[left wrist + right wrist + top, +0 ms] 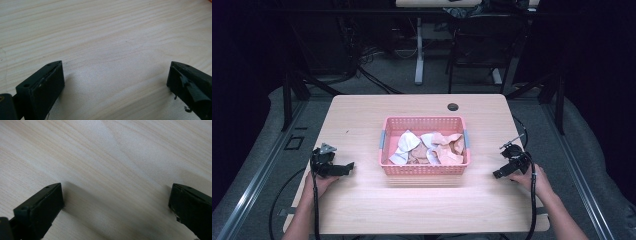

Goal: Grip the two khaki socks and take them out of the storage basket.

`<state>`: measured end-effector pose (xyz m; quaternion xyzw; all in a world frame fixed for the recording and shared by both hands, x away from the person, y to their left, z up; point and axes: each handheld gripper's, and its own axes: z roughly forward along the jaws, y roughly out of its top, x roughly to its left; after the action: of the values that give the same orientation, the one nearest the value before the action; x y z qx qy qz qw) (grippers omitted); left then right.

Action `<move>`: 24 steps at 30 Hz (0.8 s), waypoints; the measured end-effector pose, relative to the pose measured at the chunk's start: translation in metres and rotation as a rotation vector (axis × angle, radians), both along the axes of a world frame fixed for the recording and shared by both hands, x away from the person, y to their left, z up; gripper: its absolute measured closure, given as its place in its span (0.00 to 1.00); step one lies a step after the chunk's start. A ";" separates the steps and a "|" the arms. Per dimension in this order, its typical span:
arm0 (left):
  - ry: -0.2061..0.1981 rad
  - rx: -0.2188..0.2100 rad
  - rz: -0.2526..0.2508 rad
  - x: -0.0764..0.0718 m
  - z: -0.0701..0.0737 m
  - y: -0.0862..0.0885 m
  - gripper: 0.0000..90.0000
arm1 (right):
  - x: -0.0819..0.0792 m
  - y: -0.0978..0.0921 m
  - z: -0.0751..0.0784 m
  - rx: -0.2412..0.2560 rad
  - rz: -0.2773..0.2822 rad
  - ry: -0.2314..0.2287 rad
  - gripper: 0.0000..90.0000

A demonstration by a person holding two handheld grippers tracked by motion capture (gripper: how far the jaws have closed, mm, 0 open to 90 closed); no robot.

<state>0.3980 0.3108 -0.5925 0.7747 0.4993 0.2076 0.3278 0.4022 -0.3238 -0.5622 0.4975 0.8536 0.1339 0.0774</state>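
A pink plastic basket (424, 171) stands in the middle of the light wooden table (362, 120). Inside it lie several crumpled cloths, white ones (404, 146) at the left and peach ones (447, 147) at the right. My left gripper (347, 167) rests on the table to the basket's left, held by a hand, open and empty. My right gripper (498, 174) rests to the basket's right, also open and empty. In the left gripper view the left gripper (115, 80) has bare wood between its wide-apart jaws. The right gripper (116, 202) shows the same in its own view.
A dark round cable hole (453, 106) sits near the table's far edge. Black cables (315, 205) trail from both grippers toward the front edge. Beyond the table stand a chair (482, 40) and another desk's leg (418, 50) on a grey floor.
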 end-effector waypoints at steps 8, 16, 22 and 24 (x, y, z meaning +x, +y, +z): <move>0.000 -0.001 0.001 0.000 0.000 0.000 0.01 | 0.000 0.000 0.000 0.000 -0.008 0.008 0.00; 0.000 -0.002 0.001 0.000 0.000 0.000 0.01 | 0.000 0.000 -0.002 0.024 -0.052 -0.031 0.00; 0.001 -0.003 0.001 0.000 0.000 0.000 0.01 | 0.003 -0.001 0.000 0.008 -0.025 -0.006 0.00; 0.000 -0.001 0.000 0.000 0.000 0.000 0.01 | 0.006 0.000 0.000 -0.005 -0.028 0.008 0.00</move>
<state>0.3980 0.3107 -0.5925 0.7745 0.4993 0.2074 0.3283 0.4078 -0.3239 -0.5620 0.5098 0.8471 0.1286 0.0773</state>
